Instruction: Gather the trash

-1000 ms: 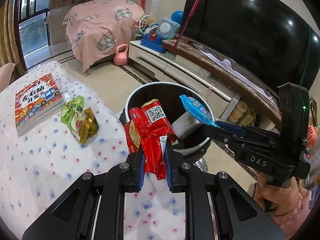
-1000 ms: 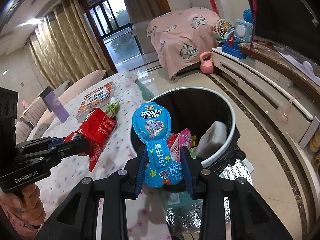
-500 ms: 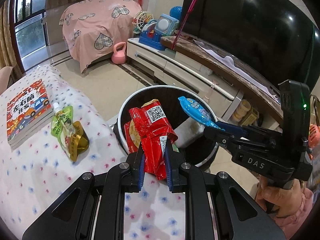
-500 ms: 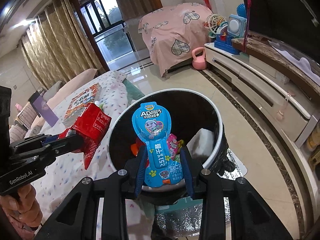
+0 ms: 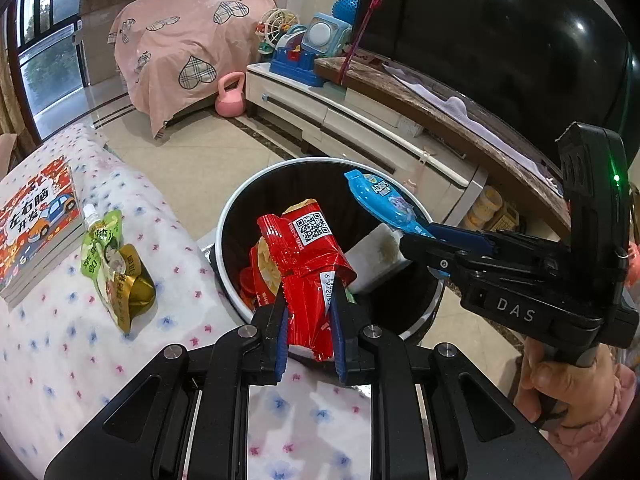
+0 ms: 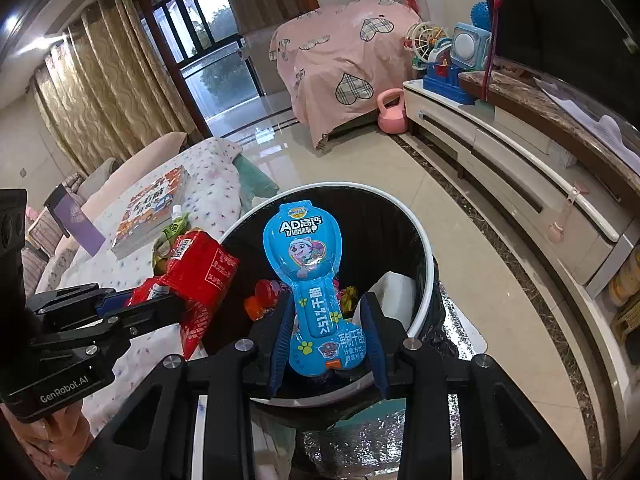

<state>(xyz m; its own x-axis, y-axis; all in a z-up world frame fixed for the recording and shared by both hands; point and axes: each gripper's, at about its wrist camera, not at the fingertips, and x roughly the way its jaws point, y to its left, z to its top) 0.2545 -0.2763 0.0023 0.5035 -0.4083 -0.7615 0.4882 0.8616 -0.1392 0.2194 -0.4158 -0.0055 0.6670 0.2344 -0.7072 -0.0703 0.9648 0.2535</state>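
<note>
My left gripper [image 5: 309, 312] is shut on a crumpled red snack wrapper [image 5: 308, 256] and holds it over the near rim of the black trash bin [image 5: 248, 192]. My right gripper [image 6: 326, 320] is shut on a blue cheese-stick wrapper [image 6: 304, 256] and holds it above the bin's opening [image 6: 424, 248]. The bin holds a white block and several colourful wrappers. A green and gold pouch [image 5: 114, 268] lies on the dotted table cover left of the bin. In the right wrist view the left gripper [image 6: 160, 300] with the red wrapper [image 6: 200, 268] is at the bin's left rim.
A book [image 5: 36, 220] lies on the dotted cover [image 5: 80, 360] at the far left. A TV cabinet [image 5: 360, 120] with toys and a large TV stands behind the bin. A pink kettlebell [image 5: 230, 96] and a pink-covered piece of furniture [image 5: 184, 40] stand further back.
Both grippers have moved forward with their wrappers, so both now hang over the bin's opening. The table items have slid left in the view.
</note>
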